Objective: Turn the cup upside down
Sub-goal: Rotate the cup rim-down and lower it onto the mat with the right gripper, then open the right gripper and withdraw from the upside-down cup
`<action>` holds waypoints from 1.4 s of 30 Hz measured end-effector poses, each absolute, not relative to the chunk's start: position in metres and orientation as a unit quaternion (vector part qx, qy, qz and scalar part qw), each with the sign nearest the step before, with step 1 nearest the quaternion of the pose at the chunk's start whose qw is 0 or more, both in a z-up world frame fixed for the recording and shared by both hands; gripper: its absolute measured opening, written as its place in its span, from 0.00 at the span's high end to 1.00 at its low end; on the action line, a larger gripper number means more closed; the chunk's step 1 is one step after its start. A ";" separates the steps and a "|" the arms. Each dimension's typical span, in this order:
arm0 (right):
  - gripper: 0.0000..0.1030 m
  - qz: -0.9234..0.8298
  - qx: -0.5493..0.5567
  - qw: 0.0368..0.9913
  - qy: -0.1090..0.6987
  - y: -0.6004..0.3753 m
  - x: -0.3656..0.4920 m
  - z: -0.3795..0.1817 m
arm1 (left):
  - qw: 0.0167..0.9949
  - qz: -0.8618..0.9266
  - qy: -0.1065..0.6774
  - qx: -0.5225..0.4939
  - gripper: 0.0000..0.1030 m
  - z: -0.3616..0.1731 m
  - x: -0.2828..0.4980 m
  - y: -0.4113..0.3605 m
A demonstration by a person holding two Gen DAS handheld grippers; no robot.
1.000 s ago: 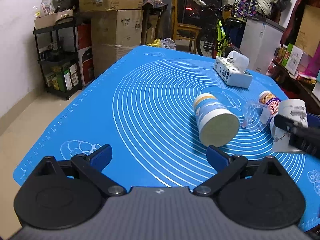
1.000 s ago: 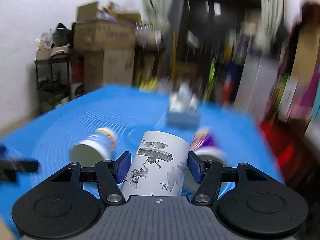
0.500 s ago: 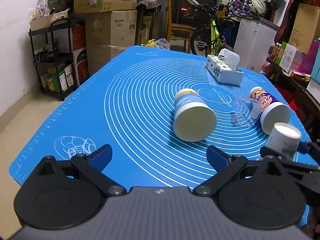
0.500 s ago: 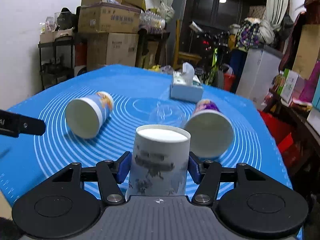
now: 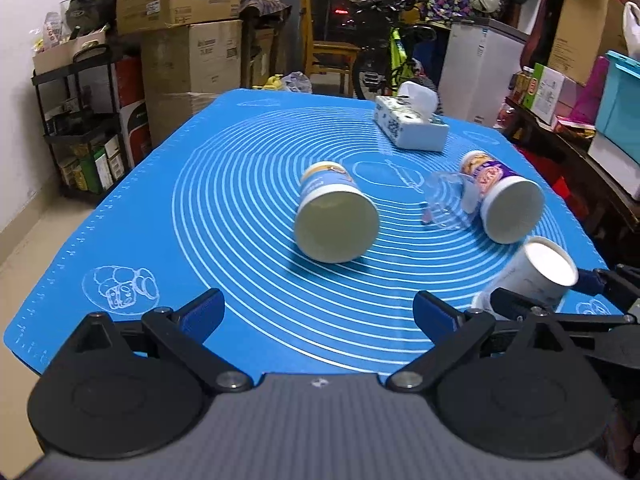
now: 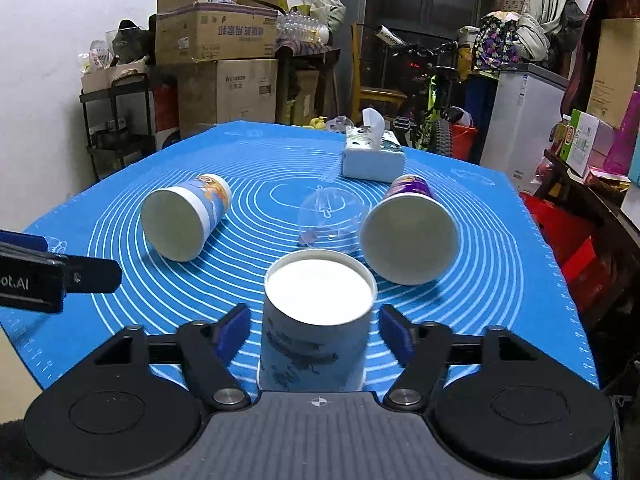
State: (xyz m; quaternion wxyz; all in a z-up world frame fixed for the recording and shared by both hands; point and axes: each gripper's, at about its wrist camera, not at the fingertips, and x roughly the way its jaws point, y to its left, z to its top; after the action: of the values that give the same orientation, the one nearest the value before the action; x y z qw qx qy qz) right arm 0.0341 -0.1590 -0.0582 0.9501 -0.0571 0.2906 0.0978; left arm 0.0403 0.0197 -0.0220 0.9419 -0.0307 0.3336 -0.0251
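Observation:
A white paper cup with grey ink prints [image 6: 316, 336] stands between the fingers of my right gripper [image 6: 318, 332], its flat base up, on the blue mat [image 6: 500, 264]. The jaws now stand a little apart from the cup's sides. The same cup [image 5: 536, 272] shows at the right of the left wrist view, between the right gripper's fingers. My left gripper [image 5: 318, 312] is open and empty over the mat's near edge. A blue-and-white cup [image 5: 334, 216] and a purple-printed cup [image 5: 500, 204] lie on their sides.
A clear plastic cup [image 6: 328, 216] lies on its side between the two paper cups. A tissue box [image 5: 410, 128] sits at the mat's far side. Boxes, a shelf and a bicycle stand behind the table. The mat's front edge is just under both grippers.
The white cup was turned over and set base-up on the mat; the right jaws have opened off its sides. The left gripper drew back a little.

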 end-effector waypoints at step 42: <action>0.17 0.056 -0.032 0.940 0.336 -0.216 -0.069 -0.043 | 0.940 -0.087 0.329 0.016 0.03 -0.019 -0.030 -0.035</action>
State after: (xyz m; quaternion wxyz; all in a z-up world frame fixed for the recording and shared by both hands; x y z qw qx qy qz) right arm -0.0694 -0.2158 -0.0427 0.9397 -0.0317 0.3359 0.0560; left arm -0.0300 -0.0353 -0.0185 0.9400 0.0163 0.3295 -0.0871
